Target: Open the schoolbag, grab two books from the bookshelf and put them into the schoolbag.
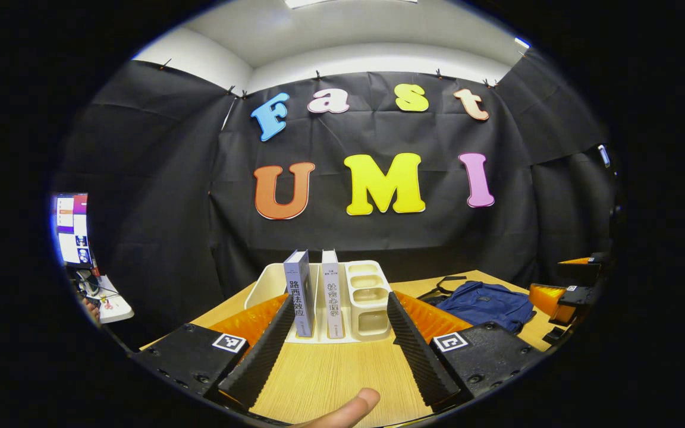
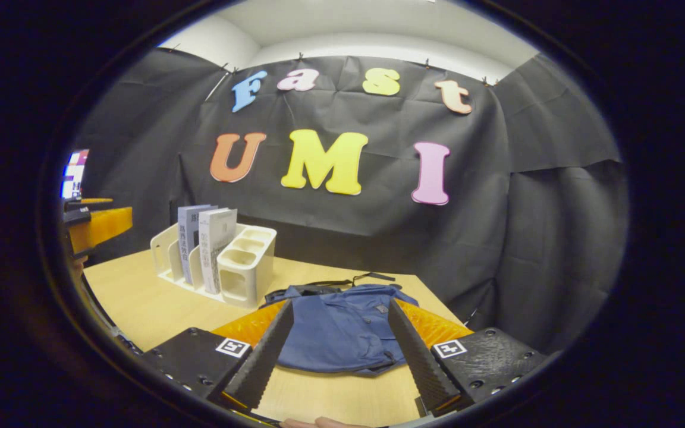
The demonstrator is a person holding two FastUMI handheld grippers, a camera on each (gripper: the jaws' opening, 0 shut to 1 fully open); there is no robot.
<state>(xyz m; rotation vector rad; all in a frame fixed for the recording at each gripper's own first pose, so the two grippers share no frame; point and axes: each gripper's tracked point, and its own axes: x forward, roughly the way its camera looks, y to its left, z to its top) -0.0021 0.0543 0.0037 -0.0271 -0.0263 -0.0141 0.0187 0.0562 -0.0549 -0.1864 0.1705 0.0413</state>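
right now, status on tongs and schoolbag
Left tongs open, facing two books in bookshelf. Right tongs open over schoolbag, lying flat. Nothing in the way.

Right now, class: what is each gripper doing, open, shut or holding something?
Left gripper: open, holding nothing, aimed at the books.
Right gripper: open, holding nothing, above the schoolbag.

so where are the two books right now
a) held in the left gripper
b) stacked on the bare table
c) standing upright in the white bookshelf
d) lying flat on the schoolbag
c: both books stand upright, side by side, in the white bookshelf; the blue schoolbag lies flat on the table apart from them, and the left gripper is open with nothing between its fingers.
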